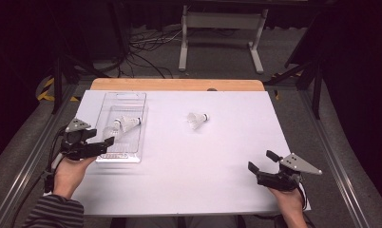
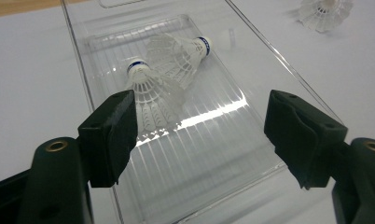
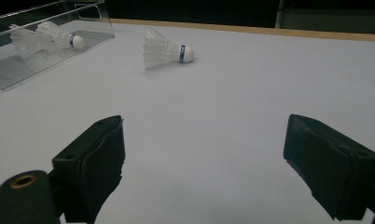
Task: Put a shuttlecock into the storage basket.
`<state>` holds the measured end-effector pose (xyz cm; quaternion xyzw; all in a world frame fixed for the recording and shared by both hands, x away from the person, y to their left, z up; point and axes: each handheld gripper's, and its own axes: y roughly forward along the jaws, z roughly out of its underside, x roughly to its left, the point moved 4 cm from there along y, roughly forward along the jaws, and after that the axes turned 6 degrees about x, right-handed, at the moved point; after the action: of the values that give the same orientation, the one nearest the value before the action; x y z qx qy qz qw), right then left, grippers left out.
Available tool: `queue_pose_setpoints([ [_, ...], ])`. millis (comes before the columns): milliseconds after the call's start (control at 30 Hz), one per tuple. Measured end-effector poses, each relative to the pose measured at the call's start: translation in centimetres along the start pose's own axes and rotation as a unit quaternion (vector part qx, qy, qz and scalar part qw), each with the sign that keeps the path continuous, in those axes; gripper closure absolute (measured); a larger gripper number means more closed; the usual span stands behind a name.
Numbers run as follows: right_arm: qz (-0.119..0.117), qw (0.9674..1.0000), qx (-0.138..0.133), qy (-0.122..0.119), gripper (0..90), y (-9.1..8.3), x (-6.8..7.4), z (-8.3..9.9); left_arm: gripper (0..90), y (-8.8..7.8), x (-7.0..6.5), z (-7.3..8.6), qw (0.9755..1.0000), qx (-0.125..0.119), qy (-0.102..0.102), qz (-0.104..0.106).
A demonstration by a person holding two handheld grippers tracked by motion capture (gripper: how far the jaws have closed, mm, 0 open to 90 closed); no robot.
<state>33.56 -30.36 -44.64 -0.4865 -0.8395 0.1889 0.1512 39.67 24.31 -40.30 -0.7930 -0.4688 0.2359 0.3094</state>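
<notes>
A clear plastic tray (image 1: 132,100) lies on the left of the white table, with two white shuttlecocks in it, one (image 1: 130,123) partly over the other (image 1: 112,129). A third shuttlecock (image 1: 197,119) lies on its side on the bare table near the middle, cork to the right. My left gripper (image 1: 102,137) hovers open at the tray's near left corner; in the left gripper view its jaws (image 2: 199,126) stand wide apart over the tray (image 2: 269,60), just short of the nearer shuttlecock (image 2: 150,93). My right gripper (image 1: 260,160) is open and empty at the near right.
The table's wooden back edge (image 1: 177,84) runs behind the white sheet. From the right gripper view the lone shuttlecock (image 3: 164,49) lies far ahead and the tray (image 3: 17,74) at far left. Cables and a stand's legs (image 1: 220,42) are on the floor beyond.
</notes>
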Motion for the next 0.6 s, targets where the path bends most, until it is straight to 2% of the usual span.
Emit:
queue_pose_setpoints([
  [600, 0.001, 1.0, -0.001, 0.0, 13.3, 0.0, 0.0, 0.0, 26.5, -0.7, -0.2, 2.1, 0.9994, -0.035, -0.003, 0.007],
])
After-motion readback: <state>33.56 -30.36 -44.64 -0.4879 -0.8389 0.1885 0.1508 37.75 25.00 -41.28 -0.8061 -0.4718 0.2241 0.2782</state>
